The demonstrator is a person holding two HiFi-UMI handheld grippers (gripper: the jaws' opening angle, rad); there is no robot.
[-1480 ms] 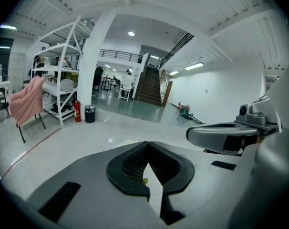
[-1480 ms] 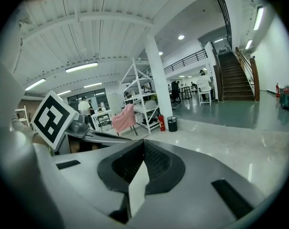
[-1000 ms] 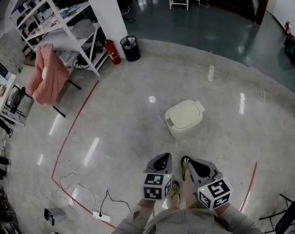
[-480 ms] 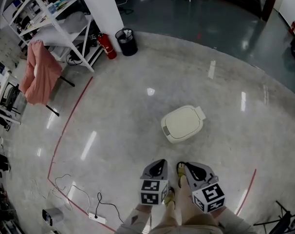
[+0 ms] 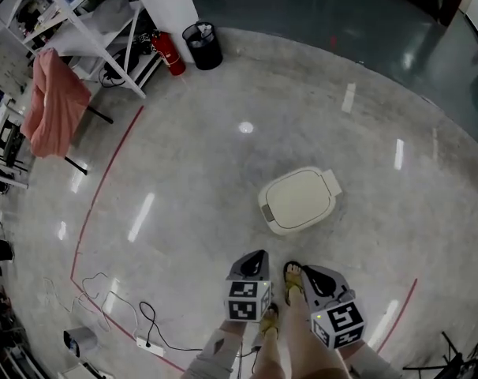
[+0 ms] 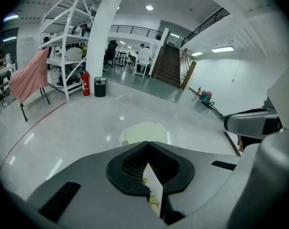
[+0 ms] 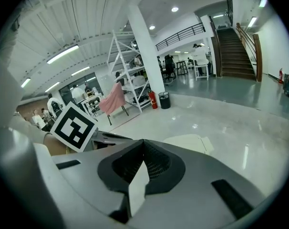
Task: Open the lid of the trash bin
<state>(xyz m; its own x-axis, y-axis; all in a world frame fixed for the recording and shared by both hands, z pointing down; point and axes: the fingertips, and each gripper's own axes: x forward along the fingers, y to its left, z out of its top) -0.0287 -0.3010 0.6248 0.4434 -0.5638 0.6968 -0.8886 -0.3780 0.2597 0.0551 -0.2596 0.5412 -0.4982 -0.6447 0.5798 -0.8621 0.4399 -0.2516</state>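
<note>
A cream trash bin (image 5: 298,200) with a rounded lid stands on the polished floor, lid down. It also shows low ahead as the bin (image 6: 144,130) in the left gripper view and the bin (image 7: 190,142) in the right gripper view. My left gripper (image 5: 256,259) and right gripper (image 5: 300,272) are held side by side near my body, a short way before the bin and not touching it. Both sets of jaws are closed together, left gripper (image 6: 147,144) and right gripper (image 7: 143,142), with nothing between them.
A black waste basket (image 5: 202,44) and a red fire extinguisher (image 5: 166,54) stand by a white pillar and shelf rack (image 5: 73,22). A pink cloth (image 5: 54,105) hangs on a chair. A red floor line (image 5: 105,184) and a power strip with cables (image 5: 148,346) lie left.
The person has stepped forward, so the bin lies nearer and lower in the head view. Both grippers keep their place in front of the body, still shut.
</note>
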